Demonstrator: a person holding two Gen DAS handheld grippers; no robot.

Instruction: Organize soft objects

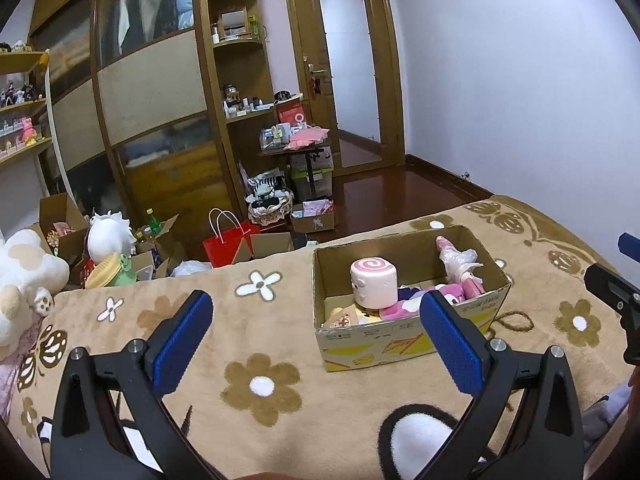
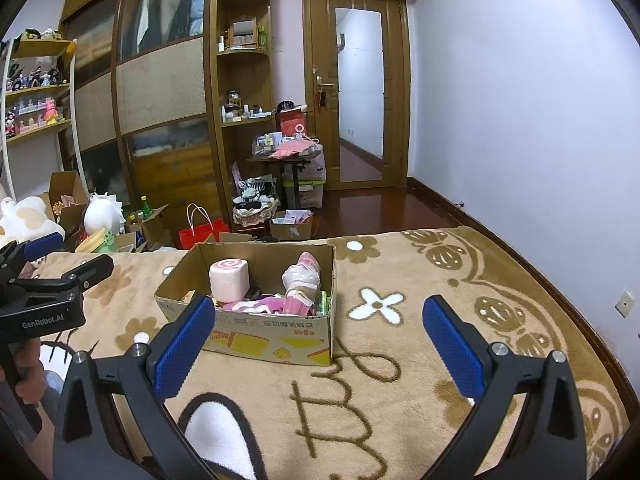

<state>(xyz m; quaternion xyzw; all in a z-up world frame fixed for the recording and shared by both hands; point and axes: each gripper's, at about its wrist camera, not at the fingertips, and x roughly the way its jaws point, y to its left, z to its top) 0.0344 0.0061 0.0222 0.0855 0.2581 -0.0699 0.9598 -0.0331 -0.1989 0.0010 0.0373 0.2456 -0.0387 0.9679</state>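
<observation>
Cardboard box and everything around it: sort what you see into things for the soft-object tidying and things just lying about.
For the job:
- cardboard box on the blanket
- pink swirl cushion in the box
- cream plush at the bed's left edge
- left gripper and right gripper, both open and empty

Lying about:
- red paper bag
- green bottle
- wicker basket

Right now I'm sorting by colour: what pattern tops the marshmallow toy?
A pink swirl on the marshmallow toy, clearest from the left wrist.

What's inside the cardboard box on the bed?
The cardboard box holds a pink swirl marshmallow plush, a plastic-wrapped doll and pink soft toys. Whatever lies underneath is covered.
</observation>
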